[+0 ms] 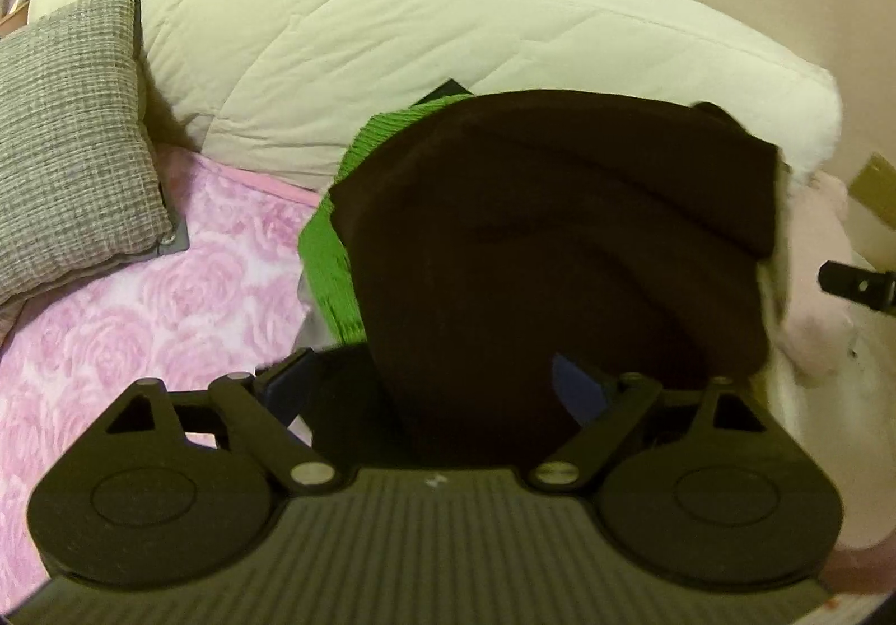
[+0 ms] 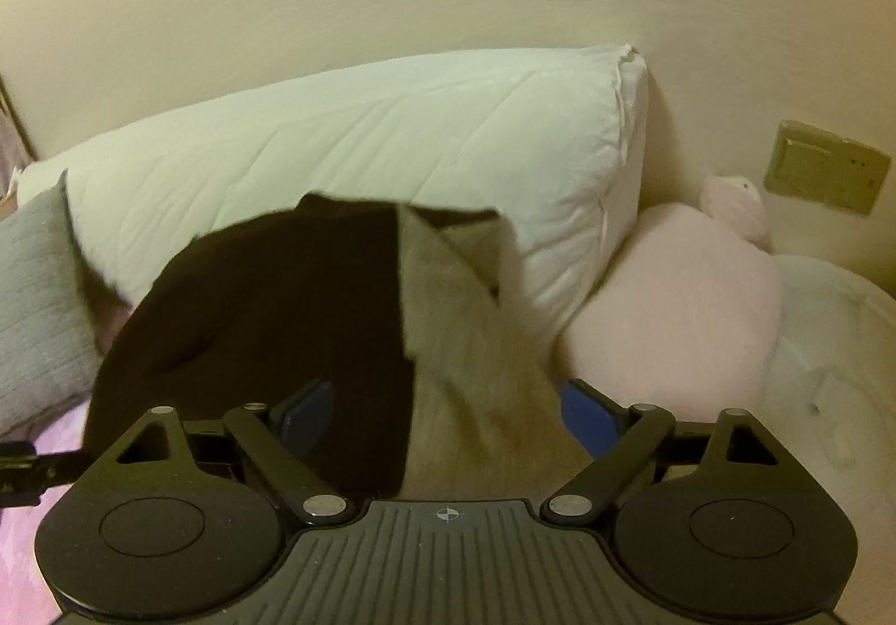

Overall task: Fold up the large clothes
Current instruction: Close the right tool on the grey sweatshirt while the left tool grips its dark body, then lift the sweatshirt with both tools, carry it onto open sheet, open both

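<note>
Between the wide-spread blue pads of the left gripper (image 1: 442,390) bulges a large dark brown fleece garment (image 1: 560,244); whether the pads actually press it cannot be told. It drapes over a green knitted cloth (image 1: 330,244) on the pink rose-patterned bedspread (image 1: 168,300), likely lifted to carry a fold. The right gripper (image 2: 448,418), equally wide, straddles the garment's pale beige lining (image 2: 465,334), grip unclear, before the white quilted pillow (image 2: 392,138).
</note>
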{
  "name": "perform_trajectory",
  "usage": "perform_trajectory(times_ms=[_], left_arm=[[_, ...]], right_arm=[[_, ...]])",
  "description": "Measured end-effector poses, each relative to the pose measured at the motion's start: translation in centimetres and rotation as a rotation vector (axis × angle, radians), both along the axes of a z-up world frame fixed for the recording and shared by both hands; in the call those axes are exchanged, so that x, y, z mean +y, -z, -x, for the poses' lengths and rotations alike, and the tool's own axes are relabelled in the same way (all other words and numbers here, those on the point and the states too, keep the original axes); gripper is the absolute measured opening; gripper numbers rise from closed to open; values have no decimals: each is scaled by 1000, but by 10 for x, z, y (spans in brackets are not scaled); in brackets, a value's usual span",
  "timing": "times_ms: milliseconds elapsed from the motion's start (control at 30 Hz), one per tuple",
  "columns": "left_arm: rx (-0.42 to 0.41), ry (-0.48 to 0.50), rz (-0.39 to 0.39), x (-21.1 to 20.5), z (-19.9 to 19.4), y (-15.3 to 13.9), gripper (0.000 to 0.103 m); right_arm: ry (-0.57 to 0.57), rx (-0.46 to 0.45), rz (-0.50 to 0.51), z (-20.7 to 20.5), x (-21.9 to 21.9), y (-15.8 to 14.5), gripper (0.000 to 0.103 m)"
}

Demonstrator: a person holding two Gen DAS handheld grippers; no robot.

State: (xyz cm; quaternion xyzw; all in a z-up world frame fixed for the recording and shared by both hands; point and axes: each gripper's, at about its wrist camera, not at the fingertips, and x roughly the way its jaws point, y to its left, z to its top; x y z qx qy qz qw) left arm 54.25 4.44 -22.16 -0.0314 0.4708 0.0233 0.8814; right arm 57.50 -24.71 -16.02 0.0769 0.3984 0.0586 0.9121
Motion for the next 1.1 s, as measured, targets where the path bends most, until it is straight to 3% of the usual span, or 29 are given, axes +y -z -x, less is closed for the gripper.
perform_trajectory(times_ms=[367,433,500,567,633,700,867,1100], left_arm=[[36,-55,136,32,-51,46,86],[32,-68,181,36,-56,49,74],[22,-49,205,33,-57,47,64],[19,-29,189,30,-57,43,51],[7,-6,158,24,-54,36,29],[-9,9,145,23,-50,28,10],[-63,4,171,24,-28,-2,7],[-155,-23,168,26,35,-52,7]], right_arm=[[-21,-66,-52,-69,-2,37,87],[-44,-62,-62,-75,-1,40,85],[-110,-65,-64,-75,3,40,53],[-150,-57,-52,-74,8,35,32],[-183,-43,-20,-72,12,29,17],[-206,-48,-8,-65,13,21,13],[-260,-98,20,-34,16,-11,8],[-407,-239,-17,26,40,-88,6]])
